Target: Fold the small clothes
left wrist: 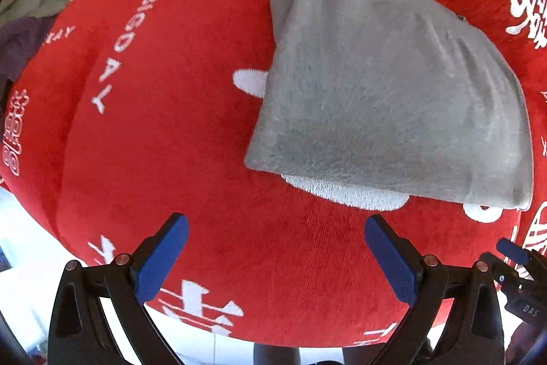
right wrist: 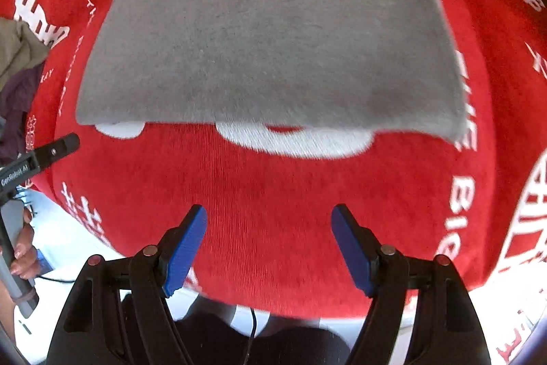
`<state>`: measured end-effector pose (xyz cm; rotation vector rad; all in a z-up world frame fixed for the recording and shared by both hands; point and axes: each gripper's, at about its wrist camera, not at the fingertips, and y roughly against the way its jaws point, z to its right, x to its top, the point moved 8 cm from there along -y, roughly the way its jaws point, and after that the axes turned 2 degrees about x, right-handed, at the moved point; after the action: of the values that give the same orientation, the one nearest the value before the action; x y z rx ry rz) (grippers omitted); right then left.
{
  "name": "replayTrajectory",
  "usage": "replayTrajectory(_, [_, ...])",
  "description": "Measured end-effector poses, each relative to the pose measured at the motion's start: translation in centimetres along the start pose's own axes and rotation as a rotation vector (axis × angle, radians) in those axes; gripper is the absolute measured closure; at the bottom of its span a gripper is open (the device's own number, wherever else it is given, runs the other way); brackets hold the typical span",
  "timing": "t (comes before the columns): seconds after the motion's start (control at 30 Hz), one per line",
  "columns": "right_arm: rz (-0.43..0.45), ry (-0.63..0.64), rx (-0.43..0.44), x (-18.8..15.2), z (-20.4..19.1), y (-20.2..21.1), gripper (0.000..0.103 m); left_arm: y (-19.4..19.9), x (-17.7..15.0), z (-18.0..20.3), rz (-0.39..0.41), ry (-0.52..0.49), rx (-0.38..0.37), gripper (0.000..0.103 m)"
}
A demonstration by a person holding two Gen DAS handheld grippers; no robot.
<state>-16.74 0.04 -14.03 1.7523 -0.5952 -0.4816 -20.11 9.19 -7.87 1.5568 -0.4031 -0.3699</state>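
The left gripper (left wrist: pixel 276 257) hangs with its blue pads (left wrist: pixel 160 259) spread wide and nothing between them, poised above the near part of the red cloth (left wrist: pixel 164 132) that covers the table. The right gripper (right wrist: pixel 269 247) is likewise spread wide and holds nothing, its blue pads (right wrist: pixel 184 250) above bare red fabric close to the front edge. Beyond both sets of fingers lies the grey garment (right wrist: pixel 270 36), folded into a flat, roughly rectangular packet; in the left view it (left wrist: pixel 386 98) sits ahead and to the right of the left gripper, apart from the pads, and in the right view it lies straight ahead, its near folded edge well clear of the fingertips. It rests on a large white figure printed on the red cloth, part of which peeks out under its near edge. White lettering, "THE BIG DAY" (left wrist: pixel 133 23), runs across the cloth to the left of the garment. Farther left, at the table's far corner, a heap of other clothes (left wrist: pixel 30 5) shows olive and dark purple pieces. In the right view the left gripper's black finger (right wrist: pixel 56 147) juts in at the left edge, with the person's hand (right wrist: pixel 22 248) on its handle below.
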Motion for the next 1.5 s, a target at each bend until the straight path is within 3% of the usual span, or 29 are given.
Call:
replayTrajectory(0.47, [0.064, -0.016, 0.183, 3.8, -4.3, -1.5, 0.025, -1.1, 1.2, -0.4, -0.010, 0.005, -0.025, 0.000])
replayTrajectory(0.53, [0.061, -0.056, 0.233, 4.2, -4.7, -1.9, 0.025, -1.0, 1.5, -0.8, -0.001, 0.029, -0.068, 0.000])
replayTrajectory(0.73, [0.064, -0.236, 0.469, 4.4, -6.2, -3.0, 0.025, -1.1, 2.0, -3.3, -0.012, 0.195, -0.321, 0.000])
replayTrajectory(0.83, [0.063, -0.298, 0.544, 4.6, -6.9, -3.8, 0.025, -1.1, 2.0, -3.9, -0.008, 0.248, -0.417, 0.000])
replayTrajectory(1.13, [0.131, -0.510, 0.740, 6.3, -7.0, -4.7, 0.023, -1.7, 2.0, -2.6, -0.015, 0.291, -0.580, 0.000])
replayTrajectory(1.17, [0.130, -0.534, 0.766, 6.6, -7.0, -4.8, 0.025, -1.9, 2.0, -2.1, -0.012, 0.294, -0.588, 0.000])
replayTrajectory(1.23, [0.119, -0.571, 0.821, 7.1, -7.2, -5.1, 0.045, -2.0, 1.9, -1.5, -0.013, 0.306, -0.602, 0.000])
replayTrajectory(1.3, [0.109, -0.596, 0.824, 7.4, -7.1, -5.4, 0.093, -2.0, 2.1, -0.9, -0.011, 0.314, -0.613, 0.000])
replayTrajectory(1.5, [0.152, -0.551, 0.899, 8.2, -6.7, -2.5, 0.094, -1.5, 4.3, 0.3, 0.036, 0.353, -0.665, 0.000])
